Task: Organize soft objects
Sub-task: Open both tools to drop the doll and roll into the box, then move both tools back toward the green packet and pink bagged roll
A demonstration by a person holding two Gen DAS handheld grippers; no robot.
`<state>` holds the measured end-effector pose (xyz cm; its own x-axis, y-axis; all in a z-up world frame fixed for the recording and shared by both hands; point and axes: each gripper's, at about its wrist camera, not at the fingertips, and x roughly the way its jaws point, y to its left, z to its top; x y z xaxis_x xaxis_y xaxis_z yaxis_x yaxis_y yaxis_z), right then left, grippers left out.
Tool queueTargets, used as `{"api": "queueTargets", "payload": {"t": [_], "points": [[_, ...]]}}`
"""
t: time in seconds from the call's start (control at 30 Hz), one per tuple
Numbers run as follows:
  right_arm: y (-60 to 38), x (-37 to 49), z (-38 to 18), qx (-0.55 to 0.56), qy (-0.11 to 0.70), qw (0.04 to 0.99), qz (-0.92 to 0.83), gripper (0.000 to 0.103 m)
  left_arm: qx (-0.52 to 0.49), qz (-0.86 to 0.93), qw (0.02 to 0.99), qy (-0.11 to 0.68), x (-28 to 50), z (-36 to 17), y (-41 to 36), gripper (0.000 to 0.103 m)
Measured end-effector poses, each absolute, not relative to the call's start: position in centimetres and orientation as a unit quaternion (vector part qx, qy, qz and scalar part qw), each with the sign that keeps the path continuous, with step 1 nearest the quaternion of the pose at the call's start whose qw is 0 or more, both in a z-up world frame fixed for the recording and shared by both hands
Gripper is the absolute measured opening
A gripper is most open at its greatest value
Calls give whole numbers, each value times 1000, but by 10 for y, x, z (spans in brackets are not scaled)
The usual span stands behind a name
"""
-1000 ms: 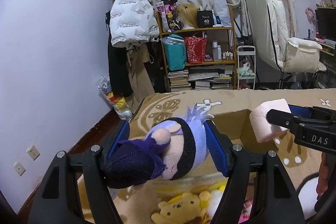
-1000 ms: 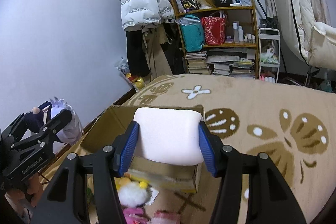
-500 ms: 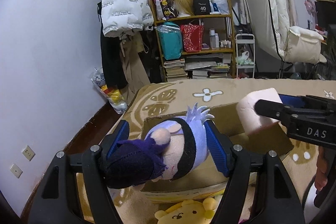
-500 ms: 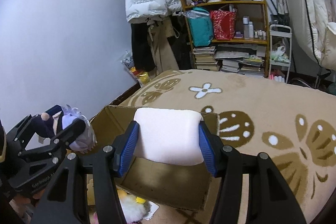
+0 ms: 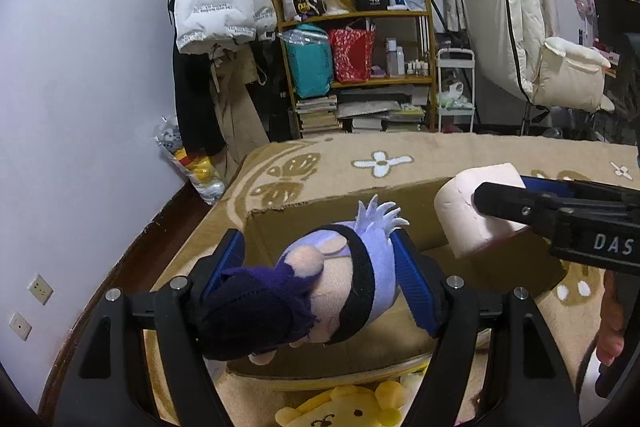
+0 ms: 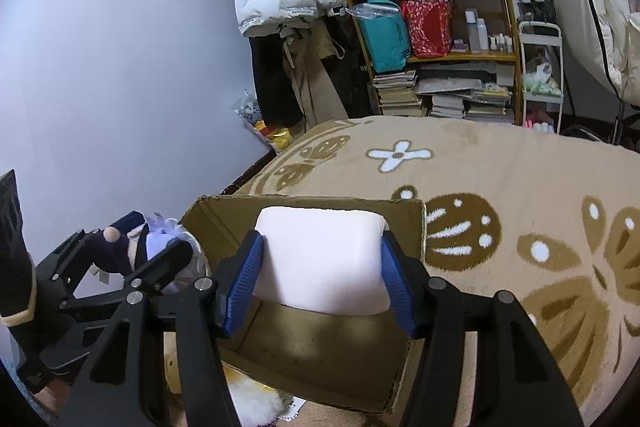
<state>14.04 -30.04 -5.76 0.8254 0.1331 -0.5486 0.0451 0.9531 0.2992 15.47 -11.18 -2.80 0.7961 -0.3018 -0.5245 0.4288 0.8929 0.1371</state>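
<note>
My left gripper (image 5: 320, 275) is shut on a plush doll (image 5: 320, 287) with lilac hair, a black blindfold and dark purple clothes, held over the near left part of an open cardboard box (image 5: 304, 215). My right gripper (image 6: 320, 275) is shut on a pale pink foam block (image 6: 320, 259), held above the same box (image 6: 320, 359). The block (image 5: 476, 211) and right gripper also show in the left wrist view, at the right. The doll (image 6: 160, 239) shows at the left of the right wrist view.
The box stands on a tan bed cover with flower patterns (image 6: 520, 187). A yellow plush bear (image 5: 344, 407) and a white fluffy toy (image 6: 256, 403) lie in front of the box. A cluttered shelf (image 5: 360, 67), a hung white jacket (image 5: 216, 3) and a wall stand beyond.
Both grippers have moved forward over the box with their loads. The box interior now lies under the foam block and the doll. Both grips are unchanged.
</note>
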Motion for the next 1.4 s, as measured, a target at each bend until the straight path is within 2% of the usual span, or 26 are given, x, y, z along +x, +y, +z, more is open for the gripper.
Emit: {"api": "queueTargets", "payload": {"t": [0.3, 0.43, 0.53, 0.7, 0.77, 1.4], "points": [[-300, 142, -60, 154, 293, 943, 30, 65, 108, -186, 935, 284, 161, -38, -108, 79], [-300, 142, -61, 152, 292, 944, 24, 79, 104, -176, 933, 296, 164, -38, -104, 91], [-300, 137, -60, 149, 285, 947, 15, 94, 97, -169, 933, 304, 163, -38, -98, 93], [-300, 135, -58, 152, 290, 945, 7, 96, 91, -151, 931, 319, 157, -35, -82, 97], [-300, 133, -57, 152, 293, 944, 1, 102, 83, -152, 927, 333, 155, -31, -74, 99], [-290, 59, -42, 150, 307, 939, -40, 103, 97, -134, 923, 346, 92, -4, -31, 101]]}}
